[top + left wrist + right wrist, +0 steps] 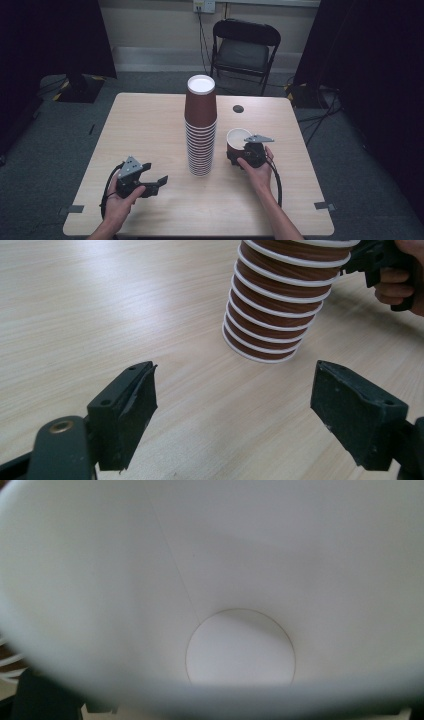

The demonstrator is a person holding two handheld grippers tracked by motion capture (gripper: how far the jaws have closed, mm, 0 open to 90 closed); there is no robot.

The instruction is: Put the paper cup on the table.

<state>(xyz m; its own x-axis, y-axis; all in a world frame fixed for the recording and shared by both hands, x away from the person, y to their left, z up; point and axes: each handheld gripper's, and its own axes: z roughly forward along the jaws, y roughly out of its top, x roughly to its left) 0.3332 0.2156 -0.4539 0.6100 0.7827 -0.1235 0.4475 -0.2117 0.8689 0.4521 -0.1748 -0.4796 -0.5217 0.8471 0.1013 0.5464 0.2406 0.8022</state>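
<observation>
Nearby, right hand-held gripper (240,150) at single cup (235,140)

I see the tall stack of brown paper cups (201,127) mid-table; 1 single brown paper cup (237,139) just right of it; black folding chair (243,50) behind the light wooden table (150,130).

Between my two grippers the tall cup stack (201,127) blocks any straight crossing, while bare table (150,125) lies open to its left and behind it.
</observation>
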